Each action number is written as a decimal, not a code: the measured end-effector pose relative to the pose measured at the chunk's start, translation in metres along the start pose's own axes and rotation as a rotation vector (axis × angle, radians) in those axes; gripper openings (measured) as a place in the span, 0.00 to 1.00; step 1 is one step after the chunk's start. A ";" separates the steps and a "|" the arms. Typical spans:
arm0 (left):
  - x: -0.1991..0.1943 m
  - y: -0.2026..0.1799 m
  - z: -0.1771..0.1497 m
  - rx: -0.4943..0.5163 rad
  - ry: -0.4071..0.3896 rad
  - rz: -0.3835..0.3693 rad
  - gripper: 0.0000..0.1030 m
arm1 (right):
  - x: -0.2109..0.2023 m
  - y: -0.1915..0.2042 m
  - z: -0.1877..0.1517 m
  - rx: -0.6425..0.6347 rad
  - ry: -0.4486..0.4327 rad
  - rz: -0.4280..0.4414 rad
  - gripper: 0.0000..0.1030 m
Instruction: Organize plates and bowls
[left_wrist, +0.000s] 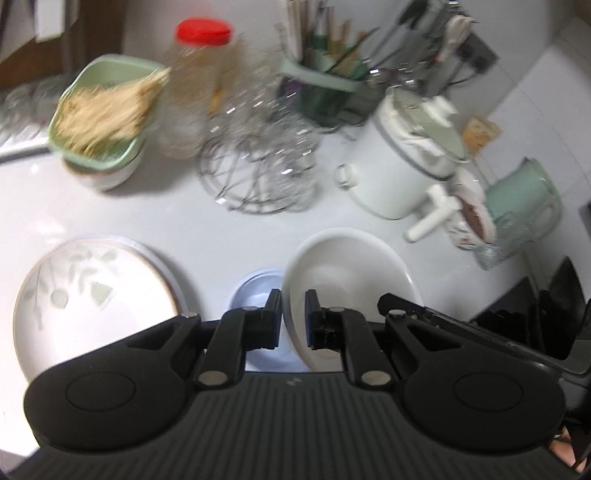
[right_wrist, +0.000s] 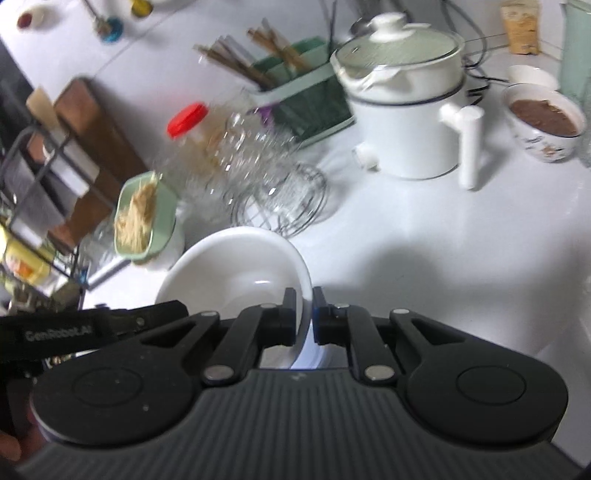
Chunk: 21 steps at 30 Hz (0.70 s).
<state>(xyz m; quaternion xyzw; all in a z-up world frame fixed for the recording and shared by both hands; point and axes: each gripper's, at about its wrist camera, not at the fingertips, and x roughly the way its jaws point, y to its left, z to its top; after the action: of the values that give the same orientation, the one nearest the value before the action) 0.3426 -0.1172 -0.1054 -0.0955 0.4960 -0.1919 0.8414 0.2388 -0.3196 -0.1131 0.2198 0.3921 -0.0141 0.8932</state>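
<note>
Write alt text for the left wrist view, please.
The left gripper has its jaws clamped on the rim of a white bowl, held over a white countertop. A leaf-patterned plate lies to the left and a small blue dish below; a white lidded pot stands behind.

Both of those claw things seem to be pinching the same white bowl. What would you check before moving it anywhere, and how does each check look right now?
1. Left gripper shut on the white bowl rim: ok.
2. Right gripper shut on the opposite rim: ok.
3. Bowl empty, nothing to spill: ok.
4. Bowl level: not ok, it looks tilted in both views.
5. Landing spot: the pale blue dish sits under the bowl and the leaf-patterned plate lies beside it; which is meant, cannot tell.
6. Clearance from the wire rack and white pot: ok, both stand well behind.
</note>
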 end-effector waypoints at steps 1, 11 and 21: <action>0.004 0.005 -0.003 -0.012 -0.001 0.009 0.13 | 0.006 0.002 -0.002 -0.018 0.009 -0.003 0.12; 0.037 0.031 -0.016 -0.082 0.014 0.059 0.13 | 0.055 0.000 -0.018 -0.070 0.075 0.009 0.12; 0.035 0.041 -0.022 -0.166 0.037 0.069 0.41 | 0.055 -0.010 -0.005 -0.067 0.103 -0.002 0.19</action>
<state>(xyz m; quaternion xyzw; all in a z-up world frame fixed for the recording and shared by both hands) 0.3478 -0.0935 -0.1586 -0.1442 0.5288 -0.1230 0.8273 0.2709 -0.3180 -0.1586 0.1896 0.4382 0.0096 0.8786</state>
